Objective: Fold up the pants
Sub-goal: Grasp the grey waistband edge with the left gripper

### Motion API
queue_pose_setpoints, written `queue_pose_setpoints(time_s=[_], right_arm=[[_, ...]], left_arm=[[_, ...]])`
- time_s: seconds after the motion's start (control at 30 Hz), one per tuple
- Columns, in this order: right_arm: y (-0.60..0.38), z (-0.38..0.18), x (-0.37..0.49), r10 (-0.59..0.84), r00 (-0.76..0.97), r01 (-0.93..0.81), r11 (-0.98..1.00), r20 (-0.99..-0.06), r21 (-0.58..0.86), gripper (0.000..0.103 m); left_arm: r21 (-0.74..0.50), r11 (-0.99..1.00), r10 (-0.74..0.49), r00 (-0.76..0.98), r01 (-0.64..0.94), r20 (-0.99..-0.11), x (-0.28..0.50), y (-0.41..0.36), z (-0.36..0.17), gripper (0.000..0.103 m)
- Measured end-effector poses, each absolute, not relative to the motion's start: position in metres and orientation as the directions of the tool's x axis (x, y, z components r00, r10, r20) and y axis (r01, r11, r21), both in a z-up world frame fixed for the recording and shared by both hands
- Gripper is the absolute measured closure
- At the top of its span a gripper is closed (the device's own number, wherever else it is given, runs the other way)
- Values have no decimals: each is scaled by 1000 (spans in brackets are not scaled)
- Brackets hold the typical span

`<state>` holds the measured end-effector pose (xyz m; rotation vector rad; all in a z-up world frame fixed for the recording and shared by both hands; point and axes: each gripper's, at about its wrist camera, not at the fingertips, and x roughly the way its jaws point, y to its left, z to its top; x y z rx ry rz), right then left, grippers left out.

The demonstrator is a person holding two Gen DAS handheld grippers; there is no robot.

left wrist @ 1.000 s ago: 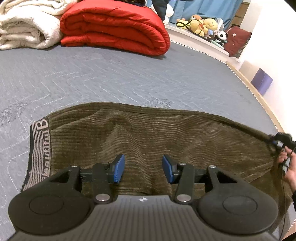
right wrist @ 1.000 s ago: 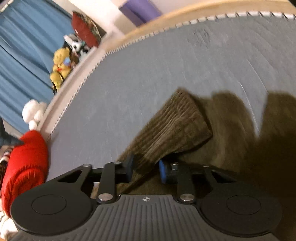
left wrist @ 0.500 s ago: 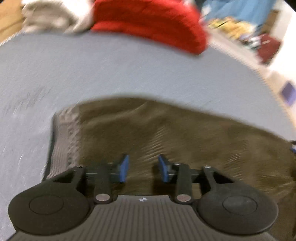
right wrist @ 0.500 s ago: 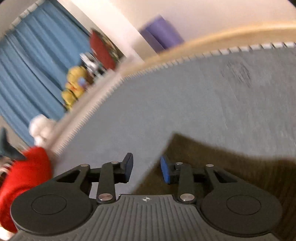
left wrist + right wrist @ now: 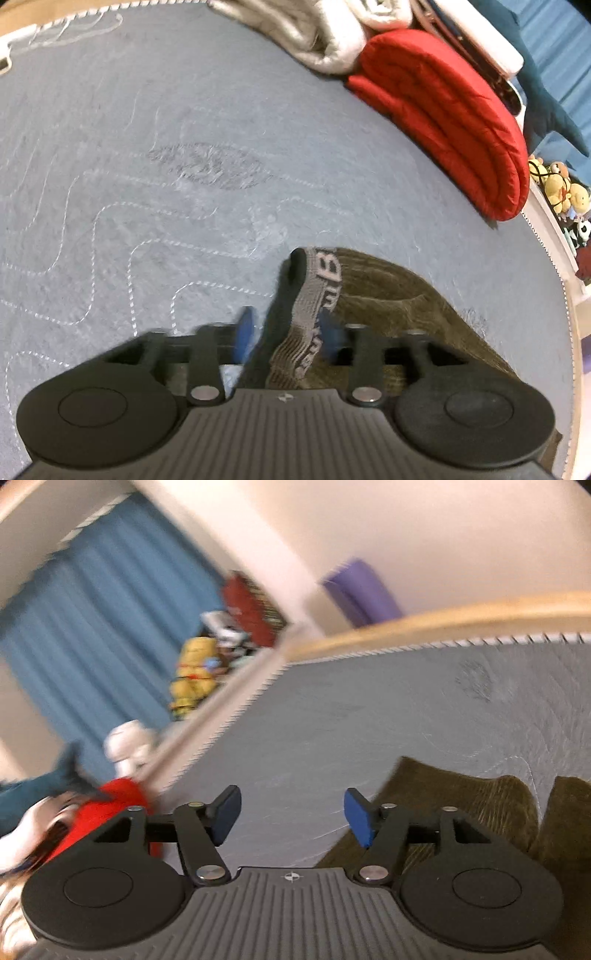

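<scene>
My left gripper (image 5: 286, 338) is opening with the grey waistband (image 5: 314, 306) of the 1 pair of olive corduroy pants (image 5: 402, 306) between its 2 blue pads, untouched. My right gripper (image 5: 291, 818) is opening on nothing beside 2 pant-leg ends (image 5: 458, 794). Wide grey mattress (image 5: 184, 147) lies ahead; 1 red quilt (image 5: 450, 110) lines its far edge.

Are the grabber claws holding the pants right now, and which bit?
No. The left gripper is opening with the olive corduroy pants' grey lettered waistband loose between its pads; the right gripper is opening, empty.
</scene>
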<state>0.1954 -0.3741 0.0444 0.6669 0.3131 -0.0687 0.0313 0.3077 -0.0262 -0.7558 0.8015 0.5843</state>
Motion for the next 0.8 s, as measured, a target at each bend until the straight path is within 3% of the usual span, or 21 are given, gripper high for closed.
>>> queue_pose_setpoints(time_s=[0.1,0.27,0.37,0.43,0.5,0.53,0.6,0.73,0.77,0.8], right_arm=[[-349,64,142,99,956,63,850,-275,523,25],[-323,66,91,177,932,-47,924,-317,380,21],[-320,64,78,171,922,-45,939,-347,342,21],[-322,61,75,163,919,-37,942,-359,333,21],[-324,56,73,150,918,-29,949,-367,315,21],[-324,52,72,138,916,-19,953,-376,302,21],[-325,45,74,123,909,0,955,-397,296,21],[-323,38,82,147,897,-3,946,-416,325,21],[-321,37,83,159,895,-13,943,-417,331,21],[-318,36,85,169,893,-23,942,-417,334,21]], left_arm=[[-342,622,150,535,-705,-831,29,309,-34,28],[-342,708,3,487,-618,-873,35,292,-60,23],[-277,783,29,478,-557,-878,35,279,-65,22],[-273,818,21,500,-507,-866,33,273,-63,40],[-265,844,17,518,-465,-855,29,268,-52,74],[-238,861,40,527,-449,-849,25,265,-43,78],[-273,847,51,580,-457,-813,12,265,-23,86],[-278,787,115,573,-551,-811,-5,277,-15,86],[-277,774,97,540,-569,-836,-3,278,-26,84],[-252,778,88,497,-575,-863,2,277,-37,73]])
